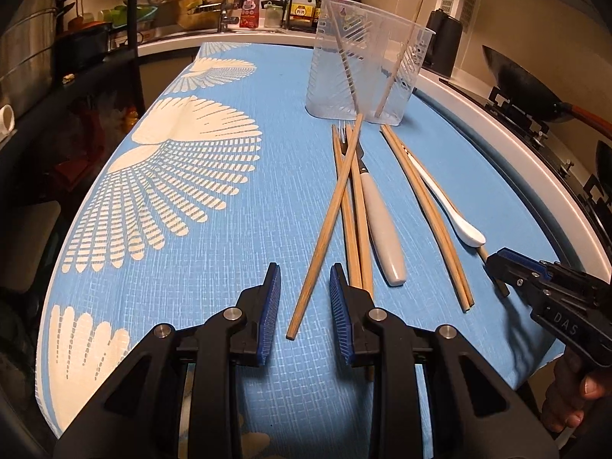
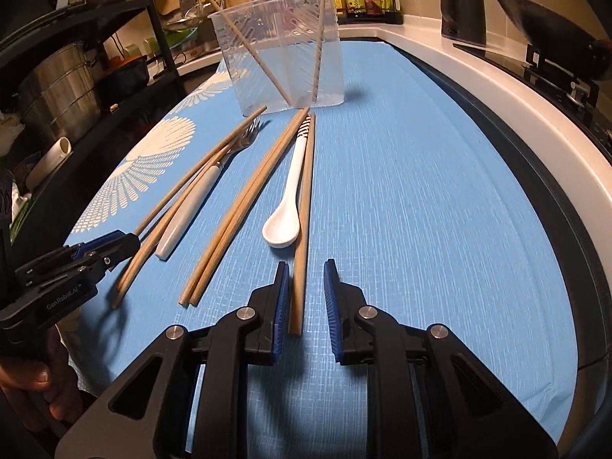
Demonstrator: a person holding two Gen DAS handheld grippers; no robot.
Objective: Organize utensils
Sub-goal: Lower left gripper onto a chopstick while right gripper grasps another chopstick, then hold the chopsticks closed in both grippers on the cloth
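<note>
A clear plastic cup (image 1: 363, 72) (image 2: 283, 46) stands at the far end of the blue mat and holds two chopsticks. Several wooden chopsticks (image 1: 325, 225) (image 2: 237, 210), a white-handled fork (image 1: 378, 222) (image 2: 191, 206) and a white spoon (image 1: 455, 214) (image 2: 285, 218) lie loose in front of it. My left gripper (image 1: 304, 279) is open, with the near end of one slanted chopstick lying between its fingers. My right gripper (image 2: 306, 279) is open, with the near end of a single chopstick (image 2: 302, 252) just inside its left finger.
The blue mat (image 1: 191, 267) with white fan patterns covers a white counter (image 2: 497, 114). A wok (image 1: 528, 76) sits on the stove at right. A sink, bottles and a black rack (image 2: 95, 57) with pots stand at the back and left.
</note>
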